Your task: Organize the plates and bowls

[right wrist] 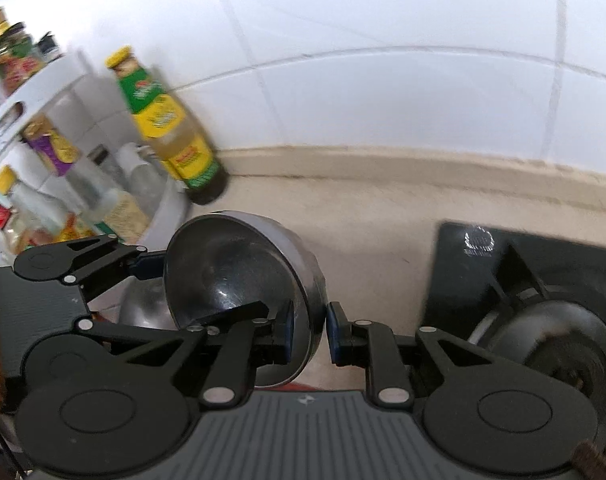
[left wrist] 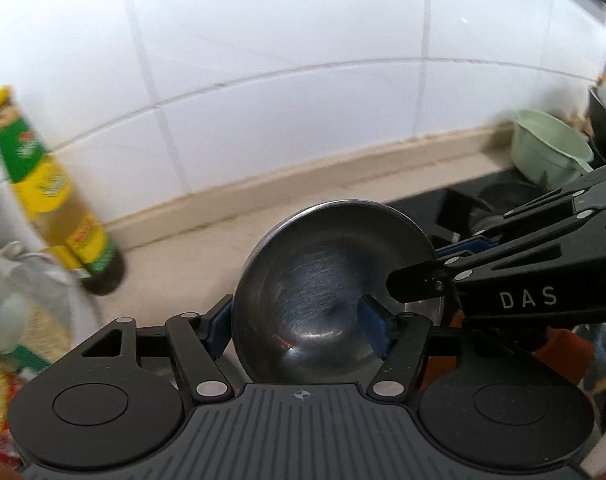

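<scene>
In the left wrist view we see a stainless steel bowl (left wrist: 335,292) tipped on edge above the beige countertop (left wrist: 207,248), its hollow facing the camera. Our left gripper (left wrist: 297,326) straddles the bowl's near rim: one blue pad (left wrist: 219,326) sits outside the wall on the left, the other lies inside the bowl, so the tongs are closed on the rim. From the right, our right gripper (left wrist: 431,268) reaches in; one black finger crosses the bowl's right rim, with a blue pad behind it, but from here we cannot tell how firmly it pinches. A green-and-yellow labelled bottle (left wrist: 51,196) stands at the left against the white tiled wall (left wrist: 283,40). Behind the bowl lies a black gas hob (left wrist: 463,204), and a pale green plastic scoop (left wrist: 551,148) rests at the far right, near the wall.

In the right wrist view the same bowl (right wrist: 239,280) stands nearly upright between the two tools. Our right gripper (right wrist: 309,334) has its left blue pad inside the bowl and its right blue pad just outside the wall; the rim passes between them, and the tongs look closed on it. Our left gripper (right wrist: 151,266) holds the bowl's far-left rim. A second steel bowl (right wrist: 147,308) shows low behind the first. The bottle (right wrist: 171,128) stands at the wall beside a white two-tier spice rack (right wrist: 35,88) crowded with jars. The hob's burner (right wrist: 555,344) fills the right side.
</scene>
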{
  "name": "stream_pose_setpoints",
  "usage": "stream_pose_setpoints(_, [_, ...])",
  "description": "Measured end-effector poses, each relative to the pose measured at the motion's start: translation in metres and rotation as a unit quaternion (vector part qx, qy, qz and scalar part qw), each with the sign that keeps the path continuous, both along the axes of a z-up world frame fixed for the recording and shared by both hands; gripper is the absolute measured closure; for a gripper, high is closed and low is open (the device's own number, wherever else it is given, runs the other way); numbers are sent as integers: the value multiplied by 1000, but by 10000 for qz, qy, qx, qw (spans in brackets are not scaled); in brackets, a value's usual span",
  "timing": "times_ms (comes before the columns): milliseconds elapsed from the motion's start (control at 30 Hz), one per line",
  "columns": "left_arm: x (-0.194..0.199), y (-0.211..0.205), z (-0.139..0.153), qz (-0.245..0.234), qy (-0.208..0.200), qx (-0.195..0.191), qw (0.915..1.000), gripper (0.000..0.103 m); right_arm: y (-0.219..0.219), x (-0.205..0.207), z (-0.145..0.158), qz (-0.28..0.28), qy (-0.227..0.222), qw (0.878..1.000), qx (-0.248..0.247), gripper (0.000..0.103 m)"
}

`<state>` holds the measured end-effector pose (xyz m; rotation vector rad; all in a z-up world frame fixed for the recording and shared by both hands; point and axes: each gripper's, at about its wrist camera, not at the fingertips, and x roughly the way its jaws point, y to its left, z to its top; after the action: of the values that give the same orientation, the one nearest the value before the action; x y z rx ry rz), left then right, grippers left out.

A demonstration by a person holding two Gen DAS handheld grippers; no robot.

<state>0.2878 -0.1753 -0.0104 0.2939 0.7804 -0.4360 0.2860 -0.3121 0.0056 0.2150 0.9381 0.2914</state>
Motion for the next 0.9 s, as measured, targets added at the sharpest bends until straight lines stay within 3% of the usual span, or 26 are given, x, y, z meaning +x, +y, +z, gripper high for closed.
stream_pose_setpoints(233, [-6,49,9,626,-98,14,9980,32,51,13,12,530,-48,9985,115,85])
stream_pose_setpoints(500, [-1,94,-4,1226,65,56,9924,31,105,32,-3,1005,137,9947,158,85])
stream_pose_setpoints(667, [9,109,-16,1356,284,-85,9903,36,125,43,-14,1122,190,9935,-14,84])
stream_pose_setpoints(900, [3,118,-18,1342,279,-206,9903,30,114,45,-14,914,12,9952,-336,78])
